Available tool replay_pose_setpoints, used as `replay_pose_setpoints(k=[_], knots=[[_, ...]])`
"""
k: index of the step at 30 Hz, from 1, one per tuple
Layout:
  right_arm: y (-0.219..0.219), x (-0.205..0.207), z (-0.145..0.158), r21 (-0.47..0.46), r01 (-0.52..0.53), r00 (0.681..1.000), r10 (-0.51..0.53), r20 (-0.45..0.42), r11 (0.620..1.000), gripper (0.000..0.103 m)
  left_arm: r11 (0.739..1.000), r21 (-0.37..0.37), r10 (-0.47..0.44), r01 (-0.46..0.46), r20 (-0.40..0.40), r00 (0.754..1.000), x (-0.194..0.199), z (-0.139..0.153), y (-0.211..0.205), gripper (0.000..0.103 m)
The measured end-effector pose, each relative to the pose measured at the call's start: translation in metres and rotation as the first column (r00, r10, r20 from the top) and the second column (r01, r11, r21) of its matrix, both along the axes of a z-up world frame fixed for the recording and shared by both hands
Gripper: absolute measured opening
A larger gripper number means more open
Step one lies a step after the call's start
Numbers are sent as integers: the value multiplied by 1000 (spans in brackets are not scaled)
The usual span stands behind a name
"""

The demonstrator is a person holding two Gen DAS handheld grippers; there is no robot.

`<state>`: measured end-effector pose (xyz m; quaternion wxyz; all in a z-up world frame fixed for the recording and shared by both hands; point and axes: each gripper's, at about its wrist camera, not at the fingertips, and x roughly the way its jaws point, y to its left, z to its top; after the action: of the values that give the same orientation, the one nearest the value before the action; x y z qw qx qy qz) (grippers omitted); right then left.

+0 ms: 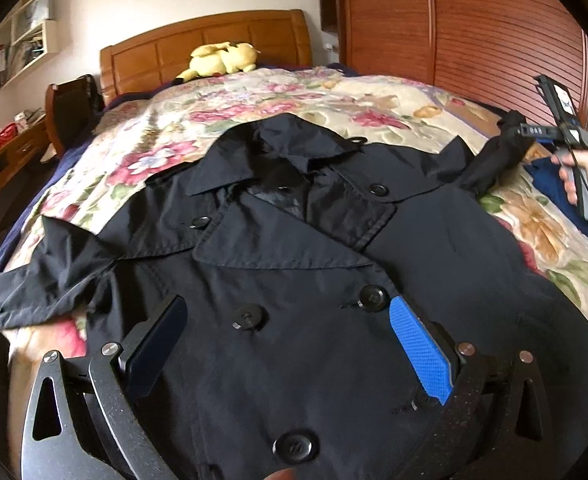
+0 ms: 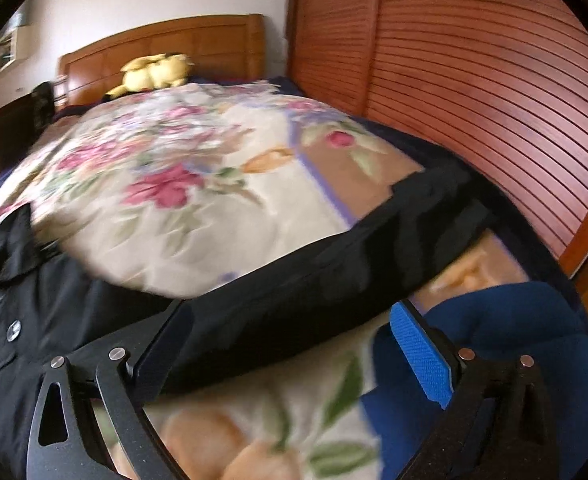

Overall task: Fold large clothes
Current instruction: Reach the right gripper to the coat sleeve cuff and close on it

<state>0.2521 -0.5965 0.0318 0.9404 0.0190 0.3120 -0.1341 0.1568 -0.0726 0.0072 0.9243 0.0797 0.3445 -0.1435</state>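
A black double-breasted coat (image 1: 302,248) lies face up on a floral bedspread (image 1: 253,104), collar toward the headboard. My left gripper (image 1: 285,320) is open and empty, hovering over the coat's buttoned chest. My right gripper (image 2: 289,328) is open; the coat's right sleeve (image 2: 334,256) stretches across just beyond its fingertips, toward the bed's right edge. In the left wrist view the right gripper (image 1: 550,132) shows at the far right by the raised sleeve end (image 1: 502,152). The left sleeve (image 1: 33,284) lies out to the left.
A yellow plush toy (image 1: 221,60) sits by the wooden headboard (image 1: 209,40). A slatted wooden wardrobe (image 2: 474,80) runs along the bed's right side. A blue cloth (image 2: 494,360) lies under the right gripper. A desk and chair (image 1: 69,108) stand at the left.
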Motion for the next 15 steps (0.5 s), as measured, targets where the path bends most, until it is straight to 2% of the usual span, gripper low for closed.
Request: replay_pose_setpoints(k=[6, 11, 15], knots=[[-21, 14, 6, 9, 97, 994, -96, -44, 995, 99, 998, 22, -56, 56, 2, 998, 10, 5, -21, 102], [-31, 23, 0, 64, 159, 984, -152, -92, 985, 99, 996, -4, -86, 86, -13, 996, 12, -1, -30, 102], [-30, 33, -5, 126, 179, 979, -164, -121, 976, 95, 996, 18, -85, 85, -12, 996, 13, -7, -31, 102]])
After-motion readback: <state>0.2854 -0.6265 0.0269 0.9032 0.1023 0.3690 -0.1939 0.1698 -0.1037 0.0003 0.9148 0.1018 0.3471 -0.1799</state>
